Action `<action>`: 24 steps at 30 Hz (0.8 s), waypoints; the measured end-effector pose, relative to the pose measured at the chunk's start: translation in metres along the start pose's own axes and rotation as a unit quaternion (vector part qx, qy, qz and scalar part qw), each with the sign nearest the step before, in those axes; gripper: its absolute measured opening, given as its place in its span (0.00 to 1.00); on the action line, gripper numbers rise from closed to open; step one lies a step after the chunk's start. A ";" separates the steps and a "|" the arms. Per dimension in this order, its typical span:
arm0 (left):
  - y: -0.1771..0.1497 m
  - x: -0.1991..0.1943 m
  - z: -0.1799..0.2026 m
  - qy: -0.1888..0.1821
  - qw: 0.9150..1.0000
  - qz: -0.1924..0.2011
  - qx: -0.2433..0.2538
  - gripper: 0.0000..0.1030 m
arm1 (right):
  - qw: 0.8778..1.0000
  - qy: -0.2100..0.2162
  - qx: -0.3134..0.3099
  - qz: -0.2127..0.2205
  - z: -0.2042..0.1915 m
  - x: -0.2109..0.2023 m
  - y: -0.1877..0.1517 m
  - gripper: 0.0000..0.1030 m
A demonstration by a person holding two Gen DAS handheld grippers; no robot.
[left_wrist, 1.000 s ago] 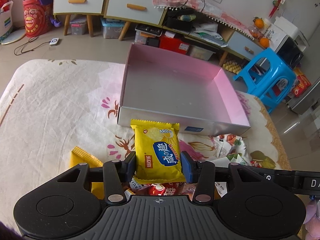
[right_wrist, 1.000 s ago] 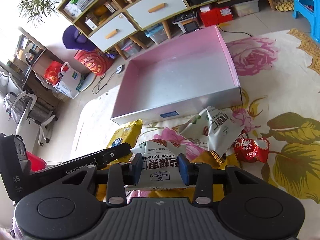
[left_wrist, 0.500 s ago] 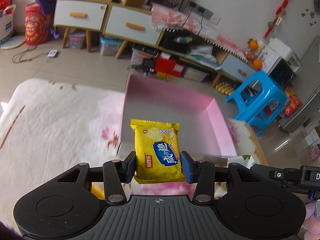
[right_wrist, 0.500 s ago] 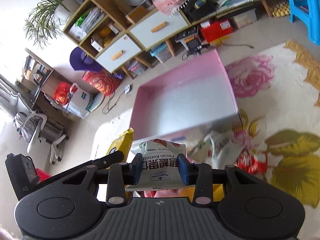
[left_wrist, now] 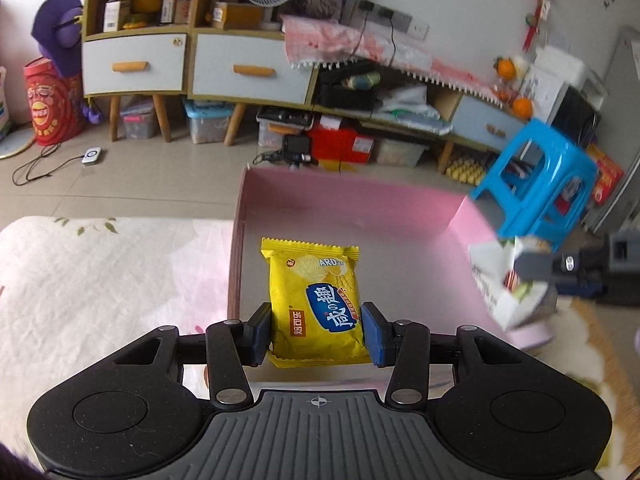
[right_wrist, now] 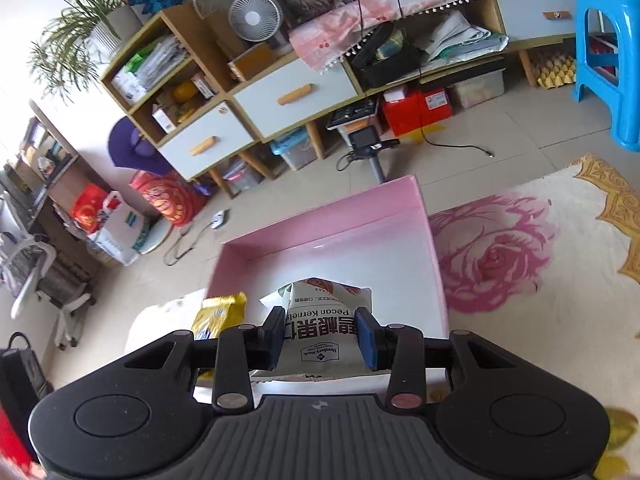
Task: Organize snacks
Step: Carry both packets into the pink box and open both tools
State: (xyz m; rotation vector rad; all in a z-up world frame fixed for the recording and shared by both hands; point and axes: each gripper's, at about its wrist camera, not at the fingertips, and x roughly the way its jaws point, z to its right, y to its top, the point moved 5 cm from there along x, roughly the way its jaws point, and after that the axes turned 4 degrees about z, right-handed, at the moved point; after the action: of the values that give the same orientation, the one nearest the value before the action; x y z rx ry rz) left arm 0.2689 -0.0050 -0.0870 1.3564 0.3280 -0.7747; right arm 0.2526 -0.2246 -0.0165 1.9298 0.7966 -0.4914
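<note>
My left gripper [left_wrist: 316, 334] is shut on a yellow cracker packet [left_wrist: 316, 300] and holds it above the near left part of the pink box [left_wrist: 360, 208]. My right gripper [right_wrist: 320, 338] is shut on a white pecan kernel packet [right_wrist: 320, 320] and holds it above the near edge of the pink box [right_wrist: 340, 232]. In the left wrist view the right gripper [left_wrist: 560, 268] and its white packet [left_wrist: 504, 280] show over the box's right wall. In the right wrist view the yellow packet [right_wrist: 220, 314] shows at the left.
The box lies on a floral cloth [right_wrist: 520, 260] over the table. A blue stool [left_wrist: 536, 188] stands to the right of the table. Cabinets [left_wrist: 200, 68] and storage bins line the floor behind.
Both grippers have lifted their packets off the snack pile and moved forward over the pink box. The other snacks on the cloth have dropped out of view.
</note>
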 end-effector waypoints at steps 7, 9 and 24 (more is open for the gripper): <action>-0.013 0.009 0.006 -0.004 0.999 -0.008 0.053 0.42 | 0.998 -0.041 -0.039 -0.016 0.009 0.029 -0.010 0.28; -0.013 0.009 0.007 -0.008 0.999 -0.014 0.050 0.42 | 0.997 -0.052 -0.043 -0.027 0.011 0.035 -0.015 0.28; -0.025 -0.010 0.001 -0.019 0.995 -0.098 0.013 0.42 | 0.993 -0.062 -0.059 -0.078 -0.001 0.016 -0.036 0.28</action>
State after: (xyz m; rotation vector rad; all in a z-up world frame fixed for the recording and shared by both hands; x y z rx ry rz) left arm 0.2450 -0.0033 -0.0990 1.3442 0.4257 -0.9692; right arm 0.2384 -0.2065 -0.0485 1.7185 0.8802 -0.6376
